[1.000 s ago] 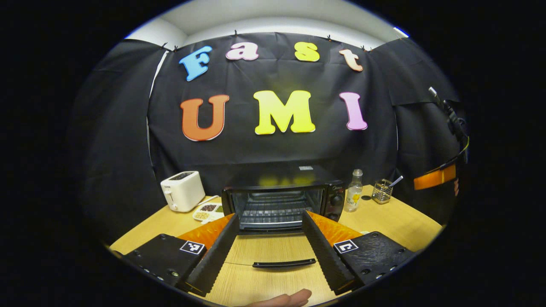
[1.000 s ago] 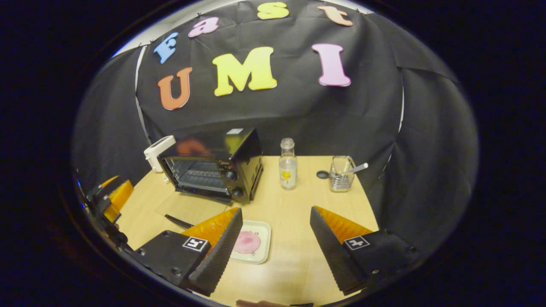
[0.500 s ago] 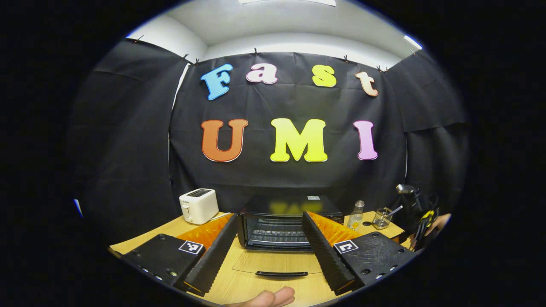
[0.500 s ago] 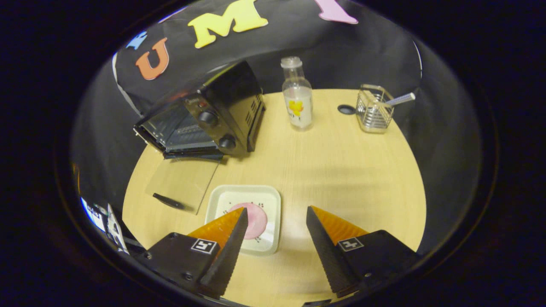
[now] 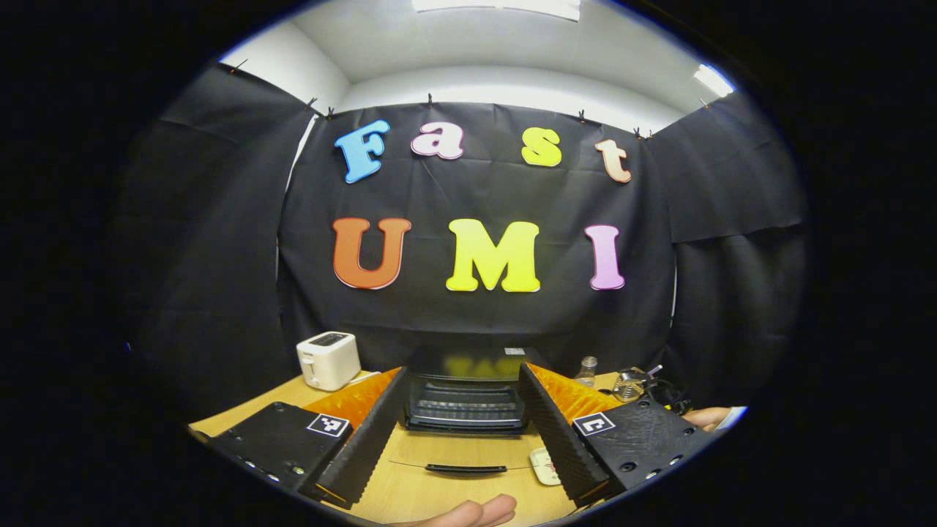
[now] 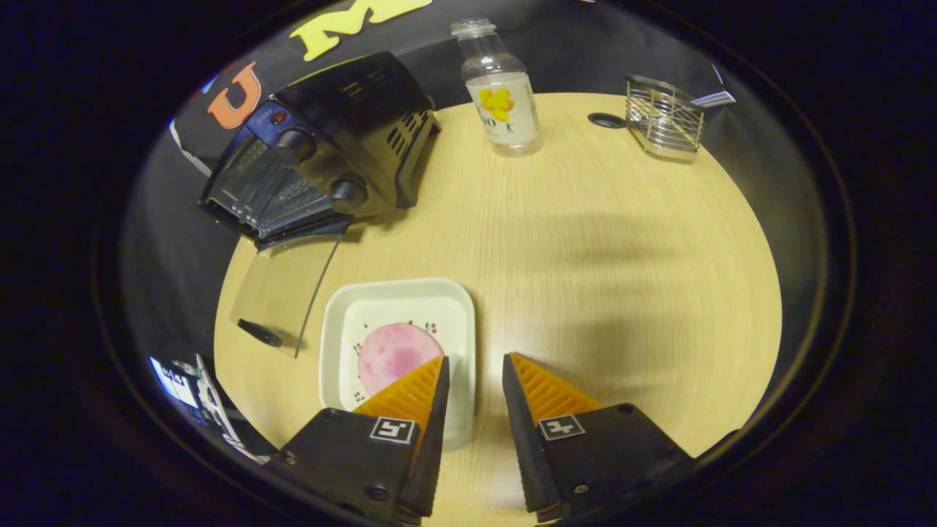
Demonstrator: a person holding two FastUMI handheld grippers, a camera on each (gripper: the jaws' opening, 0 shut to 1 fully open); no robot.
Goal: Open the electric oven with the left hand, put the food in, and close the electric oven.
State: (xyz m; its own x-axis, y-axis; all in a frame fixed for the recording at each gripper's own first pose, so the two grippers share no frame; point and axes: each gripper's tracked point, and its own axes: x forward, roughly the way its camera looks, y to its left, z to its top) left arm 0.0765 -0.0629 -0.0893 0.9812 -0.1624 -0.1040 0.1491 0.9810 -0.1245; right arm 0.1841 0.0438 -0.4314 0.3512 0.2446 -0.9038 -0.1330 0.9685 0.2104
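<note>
You are getting light from ceiling panels [image 5: 498, 6] overhead in the left gripper view, and they are blowing out to white. The desk [image 6: 600, 241] is showing bright and sharp in the right gripper view, with soft broad shadows lying across it. The oven top [image 5: 468, 362] is reflecting yellow, slightly blurred. Fisheye bending is curving the desk edges strongly in both views.

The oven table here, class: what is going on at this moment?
A person is holding a gripping tool in each hand. The toaster oven stands with its glass door folded down flat on the table. The right tool is low over the right rim of a white tray carrying a pink slice of food, fingers narrowed but not yet closed on it. The left tool is open, facing the oven from farther back.
</note>
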